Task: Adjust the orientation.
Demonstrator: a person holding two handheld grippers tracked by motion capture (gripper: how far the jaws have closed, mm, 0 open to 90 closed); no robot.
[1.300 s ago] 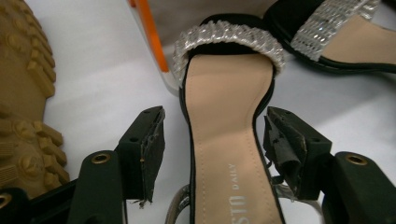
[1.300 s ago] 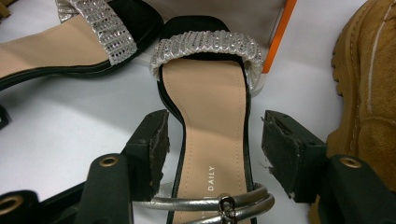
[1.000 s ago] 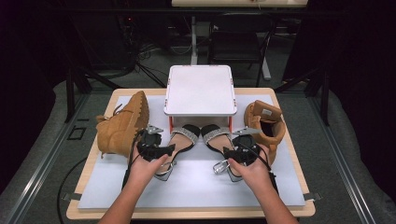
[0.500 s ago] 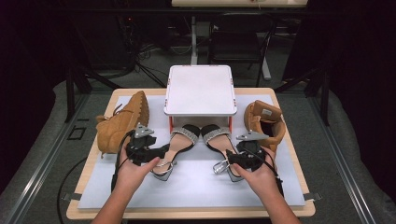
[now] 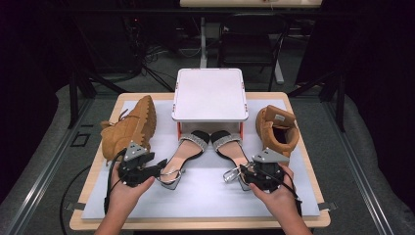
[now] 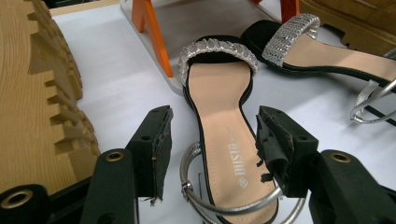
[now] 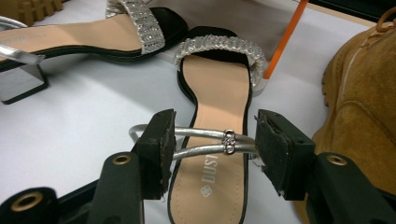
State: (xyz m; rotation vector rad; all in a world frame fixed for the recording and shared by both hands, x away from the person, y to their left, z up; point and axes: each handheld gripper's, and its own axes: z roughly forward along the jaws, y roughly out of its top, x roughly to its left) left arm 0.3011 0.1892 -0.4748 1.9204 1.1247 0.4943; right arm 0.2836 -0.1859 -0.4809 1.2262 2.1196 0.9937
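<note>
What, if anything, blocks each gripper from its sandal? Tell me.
Nothing visible does. The left gripper straddles the heel end of the left black sandal with a silver strap, jaws just closing. The right gripper likewise brackets the right matching sandal's silver ankle strap.

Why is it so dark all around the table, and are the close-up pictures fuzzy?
High view: the room is unlit, light falls on the pale grey table mat alone. Left gripper view: the beige-soled sandal with a silver strap looks sharp. Right gripper view: the tan suede boot blurs slightly at the edge.
</note>
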